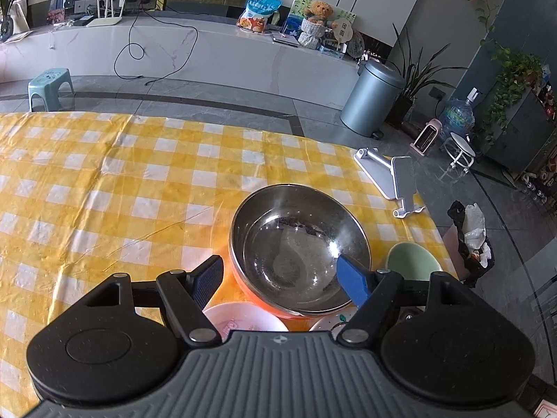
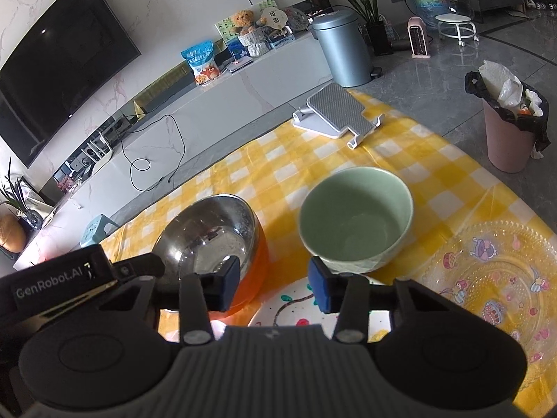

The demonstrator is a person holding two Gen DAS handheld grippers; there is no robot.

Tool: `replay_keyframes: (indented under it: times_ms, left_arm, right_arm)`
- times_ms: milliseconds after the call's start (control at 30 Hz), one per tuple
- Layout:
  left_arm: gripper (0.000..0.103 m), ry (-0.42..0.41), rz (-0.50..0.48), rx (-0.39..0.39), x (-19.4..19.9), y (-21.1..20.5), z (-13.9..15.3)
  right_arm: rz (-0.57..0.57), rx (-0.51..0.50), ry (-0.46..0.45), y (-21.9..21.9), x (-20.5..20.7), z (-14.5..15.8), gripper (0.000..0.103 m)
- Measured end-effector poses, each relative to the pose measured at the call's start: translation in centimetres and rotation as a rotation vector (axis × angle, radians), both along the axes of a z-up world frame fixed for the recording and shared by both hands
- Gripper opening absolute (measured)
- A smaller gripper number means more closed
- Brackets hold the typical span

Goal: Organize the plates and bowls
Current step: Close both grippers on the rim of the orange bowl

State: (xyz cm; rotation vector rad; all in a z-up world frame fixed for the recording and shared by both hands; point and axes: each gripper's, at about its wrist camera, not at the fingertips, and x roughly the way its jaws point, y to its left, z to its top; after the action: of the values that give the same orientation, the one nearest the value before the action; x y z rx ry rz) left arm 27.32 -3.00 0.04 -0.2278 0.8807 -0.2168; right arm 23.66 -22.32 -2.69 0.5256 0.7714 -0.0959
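Steel bowl (image 1: 299, 250), orange outside: set on the yellow-checked surface (image 1: 104, 188), straddled by the widely spread left gripper (image 1: 282, 278). Green bowl (image 2: 357, 219): placed just right of it, past the right gripper (image 2: 275, 284), whose jaws are partly spread over a painted white plate (image 2: 296, 308), nothing pinched. Clear patterned plate (image 2: 497, 278): at far right. Pink bowl (image 1: 243, 318): seen beneath the left gripper.

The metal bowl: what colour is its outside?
Orange outside, shiny steel inside: the metal bowl shows this best in the right wrist view.
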Motion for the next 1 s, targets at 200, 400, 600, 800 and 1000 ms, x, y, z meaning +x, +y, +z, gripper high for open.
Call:
replay_keyframes:
  times_ms: [200, 400, 600, 800, 1000]
  left_arm:
    - [0.076, 0.041, -0.019, -0.028, 0.9, -0.2, -1.0]
    - [0.062, 0.056, -0.009, -0.015, 1.2, -0.2, -1.4]
    - [0.036, 0.069, 0.004, 0.019, 1.9, 0.3, -1.8]
    - [0.014, 0.055, 0.002, 0.063, 1.9, 0.6, -1.8]
    - [0.013, 0.028, -0.029, 0.078, 1.2, 0.6, -1.8]
  right_arm:
    - [-0.002, 0.031, 0.04, -0.1, 0.3, -1.1, 0.017]
    - [0.0, 0.049, 0.07, -0.2, 0.7, -2.1, 0.006]
    - [0.004, 0.061, 0.062, -0.1, 0.7, -2.3, 0.004]
    - [-0.011, 0.088, 0.022, -0.3, 0.3, -2.1, 0.009]
    - [-0.037, 0.107, -0.035, -0.7, -0.1, -1.5, 0.028]
